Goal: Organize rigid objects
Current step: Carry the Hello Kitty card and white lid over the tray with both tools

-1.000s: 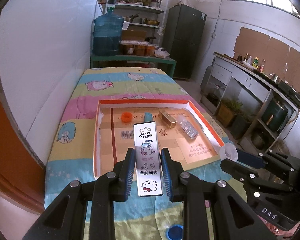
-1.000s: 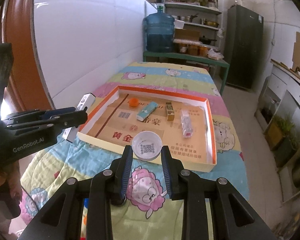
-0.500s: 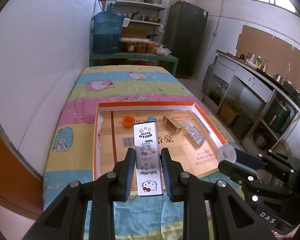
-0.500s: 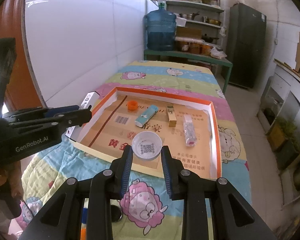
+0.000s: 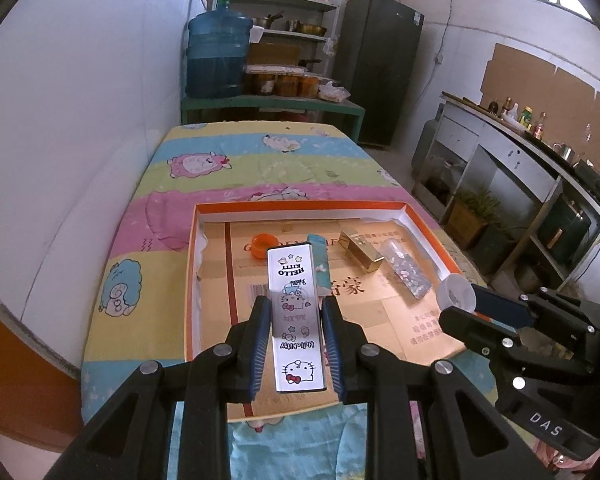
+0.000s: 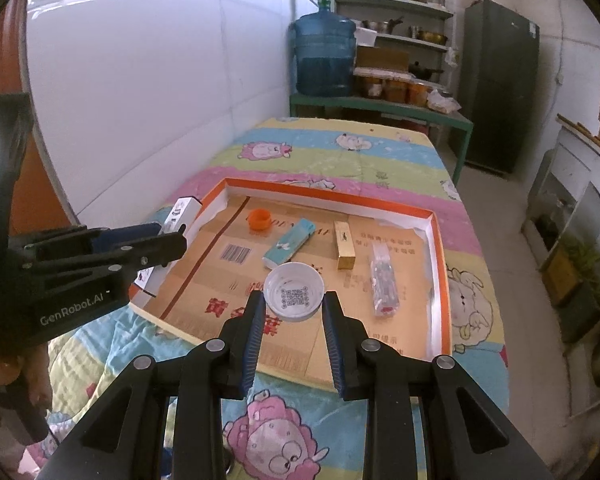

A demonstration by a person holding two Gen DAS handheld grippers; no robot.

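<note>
- Long white rectangular Hello Kitty box [image 5: 296, 316]: clamped between the blue pads of the left gripper [image 5: 296, 344], held above the near left part of the tray; its long axis runs straight ahead along the fingers, away from the camera, the far end over the tray floor.
- Round white plastic cap with a QR code inside [image 6: 294, 296]: open side up, pinched by its rim in the right gripper [image 6: 294, 332], over the near middle of the tray.
- Shallow orange-rimmed cardboard tray [image 6: 440, 264]: lies on the cartoon-print bedsheet [image 6: 340, 148].
- Small orange round cap [image 6: 259, 219]: on the tray floor, far left.
- Light-blue rectangular box [image 6: 288, 244]: just right of the orange cap, long axis slanting from near left to far right.
- Gold rectangular box [image 6: 345, 245]: right of the blue box, long axis pointing toward the tray's far wall.
- Clear plastic packet with speckled contents [image 6: 385, 278]: right of the gold box, lying lengthwise the same way.
- Blue water jug [image 6: 325, 56]: on a green bench beyond the tray.
</note>
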